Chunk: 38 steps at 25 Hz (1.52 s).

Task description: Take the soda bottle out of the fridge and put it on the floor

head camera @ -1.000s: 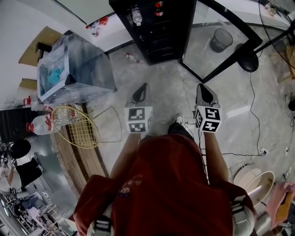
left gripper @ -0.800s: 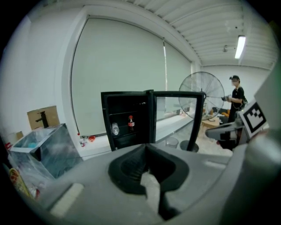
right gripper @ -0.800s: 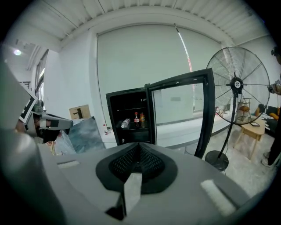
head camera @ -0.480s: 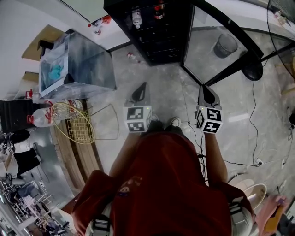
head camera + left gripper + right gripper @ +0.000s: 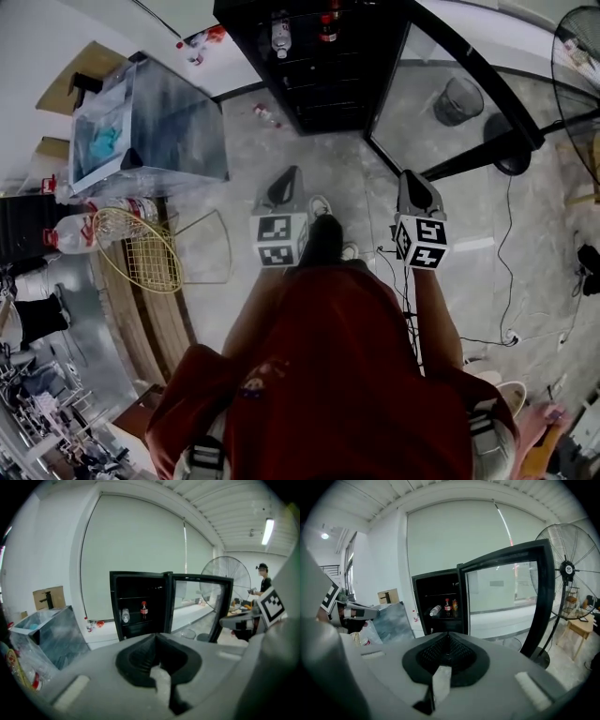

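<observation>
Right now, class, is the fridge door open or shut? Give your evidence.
Open. The glass door stands swung out to the right, leaving the bottles inside the fridge in plain view.

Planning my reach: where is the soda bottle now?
In the right gripper view the soda bottle stands on a shelf inside the open fridge, straight ahead, just right of a clear bottle.

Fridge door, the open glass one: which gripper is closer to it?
Right. The right gripper hangs just short of the bottom edge of the fridge door; the left gripper is further to the door's left, in front of the open fridge.
</observation>
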Motion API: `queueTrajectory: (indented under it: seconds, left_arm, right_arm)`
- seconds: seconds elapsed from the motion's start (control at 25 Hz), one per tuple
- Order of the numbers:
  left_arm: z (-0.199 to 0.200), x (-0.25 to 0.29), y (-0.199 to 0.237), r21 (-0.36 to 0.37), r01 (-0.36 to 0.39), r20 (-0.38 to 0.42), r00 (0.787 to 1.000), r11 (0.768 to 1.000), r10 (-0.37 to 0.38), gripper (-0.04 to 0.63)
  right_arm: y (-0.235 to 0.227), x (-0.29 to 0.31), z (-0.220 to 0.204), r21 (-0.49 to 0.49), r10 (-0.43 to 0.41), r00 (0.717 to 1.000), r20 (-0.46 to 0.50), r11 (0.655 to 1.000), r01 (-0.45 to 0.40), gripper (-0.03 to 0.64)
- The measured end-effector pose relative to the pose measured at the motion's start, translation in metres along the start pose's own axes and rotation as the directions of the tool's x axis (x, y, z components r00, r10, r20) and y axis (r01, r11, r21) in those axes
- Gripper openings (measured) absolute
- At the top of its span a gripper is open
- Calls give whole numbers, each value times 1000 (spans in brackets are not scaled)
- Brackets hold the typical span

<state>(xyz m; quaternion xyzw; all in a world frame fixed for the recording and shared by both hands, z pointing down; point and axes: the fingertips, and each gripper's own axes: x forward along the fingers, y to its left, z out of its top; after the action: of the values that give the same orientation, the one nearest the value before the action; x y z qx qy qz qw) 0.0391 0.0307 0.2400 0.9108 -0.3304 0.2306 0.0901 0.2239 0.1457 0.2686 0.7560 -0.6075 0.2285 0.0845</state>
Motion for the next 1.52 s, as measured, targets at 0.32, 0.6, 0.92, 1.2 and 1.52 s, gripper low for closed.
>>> queueTrajectory:
  seconds: [0.32, 0.6, 0.92, 1.2, 1.52]
  left_arm:
    - [21, 32, 57, -43, -40, 41, 998, 998, 42, 2]
    - [40, 64, 119, -75, -50, 52, 997, 996, 54, 2]
    - [57, 97, 187, -100, -50, 56, 997, 994, 56, 1]
    - [59, 113, 222, -95, -33, 52, 998, 995, 38, 0]
    - [69, 129, 223, -91, -12, 83, 996, 996, 20, 0]
  right_arm:
    - [23, 60, 36, -64, 31, 1000, -2, 997, -31, 2]
    - [50, 125, 73, -97, 37, 999, -4, 995, -37, 2]
    - [66, 193, 101, -118, 2, 1000, -26, 993, -5, 2]
    - [98, 229, 118, -105, 17, 1000, 2, 994, -16, 2]
    - [98, 241, 126, -129, 12, 1000, -5, 992, -13, 2]
